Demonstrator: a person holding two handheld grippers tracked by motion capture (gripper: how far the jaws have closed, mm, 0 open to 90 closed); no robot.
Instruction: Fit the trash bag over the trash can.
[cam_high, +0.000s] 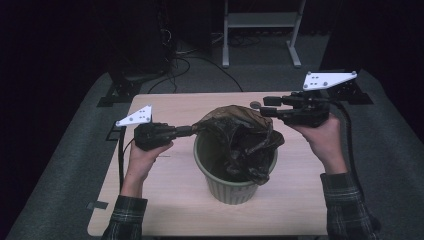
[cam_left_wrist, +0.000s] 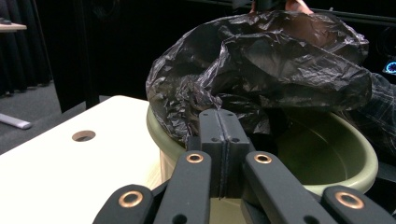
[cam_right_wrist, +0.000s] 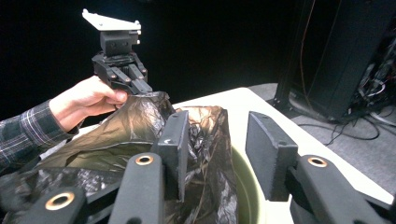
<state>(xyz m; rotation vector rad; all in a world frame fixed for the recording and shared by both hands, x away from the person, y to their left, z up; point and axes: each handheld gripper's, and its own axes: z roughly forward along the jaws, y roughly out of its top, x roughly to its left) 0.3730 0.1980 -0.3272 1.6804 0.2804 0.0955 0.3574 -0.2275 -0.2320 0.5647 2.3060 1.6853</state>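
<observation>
A pale green bin (cam_high: 235, 187) stands in the middle of the table. A crumpled black plastic bag (cam_high: 245, 137) lies bunched over its mouth and spills over the near right rim. My left gripper (cam_high: 197, 128) reaches in from the left, shut on the bag's edge at the left rim. In the left gripper view the jaws (cam_left_wrist: 224, 126) meet on the bag (cam_left_wrist: 261, 60) just above the bin (cam_left_wrist: 327, 154). My right gripper (cam_high: 265, 106) hovers over the far right of the bin, open. In the right gripper view its jaws (cam_right_wrist: 219, 140) stand apart above the bag (cam_right_wrist: 116, 135), pressing on nothing.
The wooden table (cam_high: 170, 210) has a small round hole (cam_high: 255, 104) near its far edge. Beyond it a metal stand (cam_high: 262, 30) and cables (cam_high: 180, 60) sit on the grey floor. A dark equipment rack (cam_right_wrist: 345, 56) stands off to one side.
</observation>
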